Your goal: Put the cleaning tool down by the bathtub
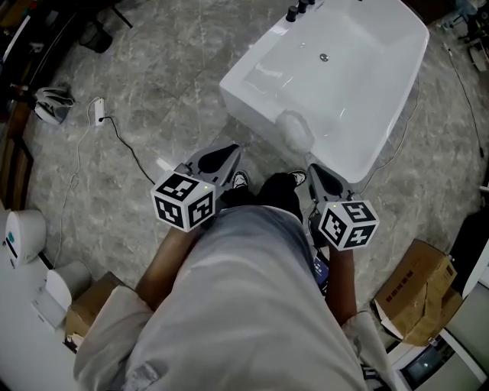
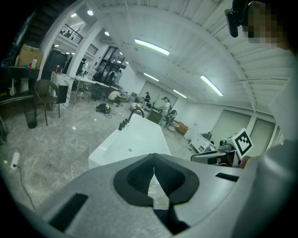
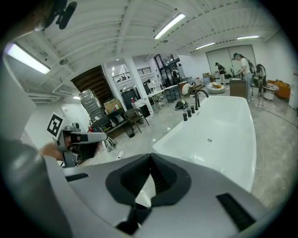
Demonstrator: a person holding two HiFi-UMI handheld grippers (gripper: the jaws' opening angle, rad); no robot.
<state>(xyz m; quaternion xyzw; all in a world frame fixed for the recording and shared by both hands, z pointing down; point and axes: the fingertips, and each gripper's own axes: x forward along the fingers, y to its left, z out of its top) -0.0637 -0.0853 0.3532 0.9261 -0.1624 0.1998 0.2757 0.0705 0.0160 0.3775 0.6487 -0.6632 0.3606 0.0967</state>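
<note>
The white bathtub (image 1: pixel 336 69) stands on the grey stone floor ahead of me, with black taps (image 1: pixel 299 9) at its far end. A pale, translucent rounded object (image 1: pixel 295 131) lies on the tub's near rim; I cannot tell what it is. My left gripper (image 1: pixel 229 153) hovers left of the tub's near corner, jaws shut and empty. My right gripper (image 1: pixel 313 169) sits just short of the near rim, below that pale object, also shut with nothing held. In the left gripper view the left gripper (image 2: pixel 153 168) points at the bathtub (image 2: pixel 132 142). The right gripper (image 3: pixel 150 155) faces the bathtub (image 3: pixel 219 135) too.
A cable and a white plug block (image 1: pixel 98 111) lie on the floor at left, near a pair of shoes (image 1: pixel 52 103). Cardboard boxes stand at lower right (image 1: pixel 416 294) and lower left (image 1: pixel 84 309). A white round bin (image 1: pixel 23 233) sits at the left edge.
</note>
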